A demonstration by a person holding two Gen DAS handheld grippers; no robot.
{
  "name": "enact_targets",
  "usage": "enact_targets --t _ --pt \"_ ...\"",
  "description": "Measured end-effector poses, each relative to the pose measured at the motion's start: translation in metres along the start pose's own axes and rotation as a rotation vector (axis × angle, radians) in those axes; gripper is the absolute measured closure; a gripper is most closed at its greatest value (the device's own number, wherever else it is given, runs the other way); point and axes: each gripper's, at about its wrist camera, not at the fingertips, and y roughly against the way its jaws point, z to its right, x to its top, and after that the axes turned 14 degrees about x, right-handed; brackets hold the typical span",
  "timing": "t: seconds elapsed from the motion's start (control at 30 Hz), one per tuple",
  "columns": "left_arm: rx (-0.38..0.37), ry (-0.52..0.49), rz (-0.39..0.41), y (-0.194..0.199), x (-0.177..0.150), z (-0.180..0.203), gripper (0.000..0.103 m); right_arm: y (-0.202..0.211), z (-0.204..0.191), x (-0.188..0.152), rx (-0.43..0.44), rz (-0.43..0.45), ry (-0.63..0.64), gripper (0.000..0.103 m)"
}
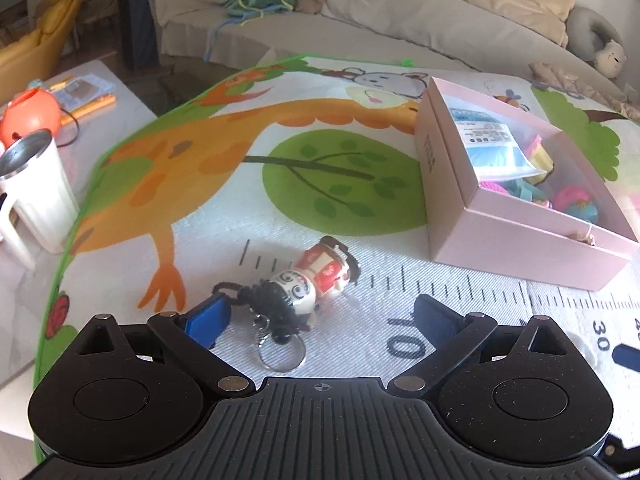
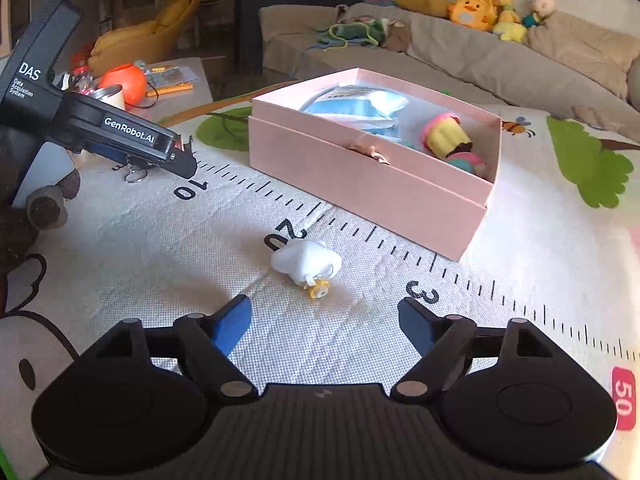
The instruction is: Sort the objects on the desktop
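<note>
A doll keychain (image 1: 308, 284) with a white face, black hair and red-white body lies on the play mat, its metal ring (image 1: 282, 354) toward me. My left gripper (image 1: 320, 320) is open just before it, the doll's head between the blue fingertips. A small white duck toy (image 2: 306, 262) with a yellow beak lies on the mat in the right wrist view. My right gripper (image 2: 322, 320) is open and empty just short of it. The open pink box (image 2: 360, 176) holds a blue packet and several toys; it also shows in the left wrist view (image 1: 520, 248).
A white metal-lined mug (image 1: 36, 192) and an orange round toy (image 1: 30, 114) stand at the left on a low table. The left gripper's body (image 2: 100, 128) shows at the left of the right wrist view. A sofa (image 2: 480, 52) with plush toys runs behind the mat.
</note>
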Motion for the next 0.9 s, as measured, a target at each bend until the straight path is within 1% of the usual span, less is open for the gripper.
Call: enact_targets --t 0.1,0.17,0.2,0.23,0.27,0.3,0.37,0.43,0.5,0.6,0.63,0.67,0.73,0.8,0.83,0.87,0.9 --pt "0.023 0.004 -0.004 -0.005 0.007 0.010 0.002 0.000 0.006 -0.006 -0.002 0.037 -0.061 0.012" --pt "0.068 0.000 0.004 -0.010 0.012 0.014 0.003 -0.001 0.010 -0.007 -0.003 0.044 -0.089 0.007" --pt "0.087 -0.005 0.010 -0.012 0.013 0.016 0.005 -0.002 0.010 -0.006 -0.004 0.042 -0.096 0.005" --pt "0.100 -0.014 0.013 -0.014 0.015 0.018 0.011 -0.003 0.012 -0.006 -0.002 0.040 -0.102 0.003" --pt "0.118 -0.023 0.021 -0.014 0.015 0.019 0.014 -0.003 0.012 -0.007 0.000 0.038 -0.108 0.001" --pt "0.128 -0.032 0.032 -0.014 0.014 0.020 0.019 -0.002 0.011 -0.007 0.001 0.038 -0.110 0.000" --pt "0.121 -0.043 0.041 -0.010 0.015 0.018 0.030 -0.003 0.011 -0.007 0.005 0.037 -0.111 0.000" --pt "0.102 -0.059 0.047 -0.005 0.012 0.016 0.047 -0.004 0.011 -0.007 0.007 0.038 -0.112 0.000" --pt "0.087 -0.081 0.053 0.001 0.007 0.014 0.047 -0.004 0.011 -0.008 0.008 0.037 -0.111 0.000" --pt "0.051 -0.131 0.066 0.015 -0.010 0.013 0.048 -0.005 0.010 -0.008 0.007 0.036 -0.109 0.000" --pt "0.020 -0.148 0.064 0.022 -0.017 0.013 0.048 -0.004 0.010 -0.008 0.007 0.036 -0.109 0.000" --pt "-0.025 -0.166 0.059 0.029 -0.024 0.013 0.048 -0.004 0.011 -0.008 0.006 0.035 -0.109 0.000" --pt "-0.137 -0.211 0.055 0.047 -0.041 0.013 0.047 -0.004 0.010 -0.008 0.005 0.035 -0.108 0.000" --pt "-0.199 -0.246 0.066 0.062 -0.057 0.014 0.045 -0.005 0.010 -0.008 0.003 0.033 -0.107 0.000" --pt "-0.204 -0.259 0.078 0.069 -0.066 0.016 0.035 -0.005 0.010 -0.008 0.003 0.033 -0.107 0.000" --pt "-0.192 -0.267 0.089 0.075 -0.073 0.016 0.026 -0.005 0.010 -0.008 0.003 0.033 -0.107 0.000" --pt "-0.165 -0.271 0.108 0.079 -0.080 0.016 0.014 -0.005 0.010 -0.008 0.003 0.033 -0.107 0.000"
